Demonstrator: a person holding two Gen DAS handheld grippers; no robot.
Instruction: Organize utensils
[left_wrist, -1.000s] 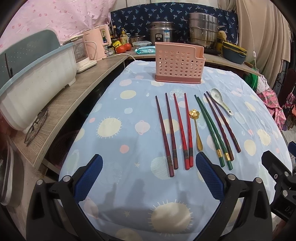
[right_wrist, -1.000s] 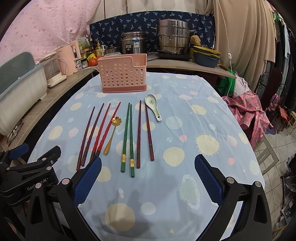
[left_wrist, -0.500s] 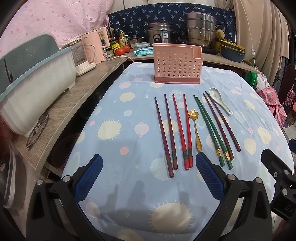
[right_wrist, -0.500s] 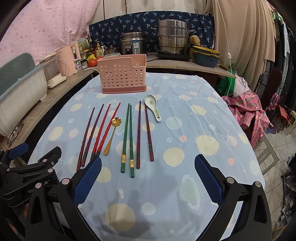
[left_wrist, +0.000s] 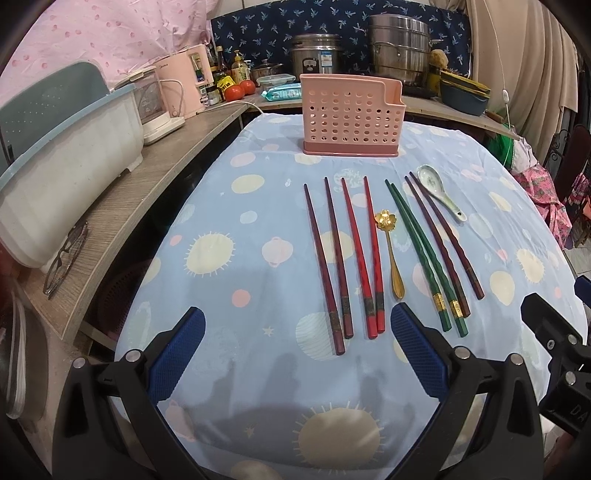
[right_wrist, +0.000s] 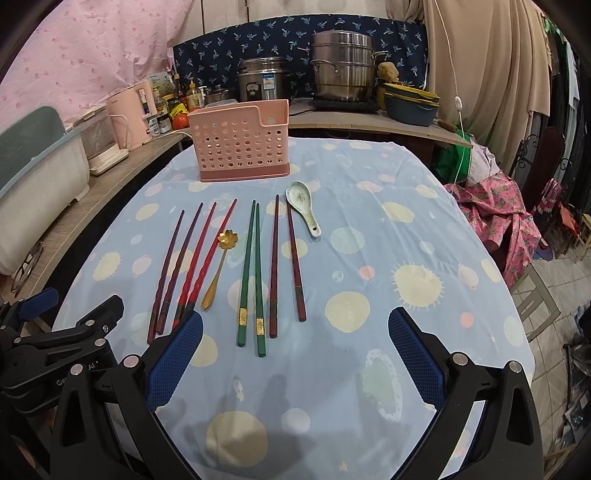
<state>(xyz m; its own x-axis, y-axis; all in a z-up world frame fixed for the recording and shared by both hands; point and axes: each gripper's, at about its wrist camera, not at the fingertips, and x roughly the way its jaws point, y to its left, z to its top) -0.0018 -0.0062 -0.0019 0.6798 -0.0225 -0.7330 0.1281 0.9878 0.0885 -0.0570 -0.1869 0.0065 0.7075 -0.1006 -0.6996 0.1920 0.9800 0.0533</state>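
Pink caddy (left_wrist: 351, 114) empty at the tabletop's far edge; both grippers (left_wrist: 295, 347) (right_wrist: 295, 347) released. We advise lifting chopsticks (left_wrist: 360, 254) in pairs.

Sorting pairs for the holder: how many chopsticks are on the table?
8, all flat on the tablecloth: two dark maroon chopsticks far left, two red chopsticks, two green chopsticks right of the gold spoon, two dark brown chopsticks beside the ceramic spoon. None hidden.

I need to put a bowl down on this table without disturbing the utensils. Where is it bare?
Bare cloth lies right of the ceramic spoon out to the table edge, and left of the dark chopsticks. The middle row, up to the pink holder, is crowded.
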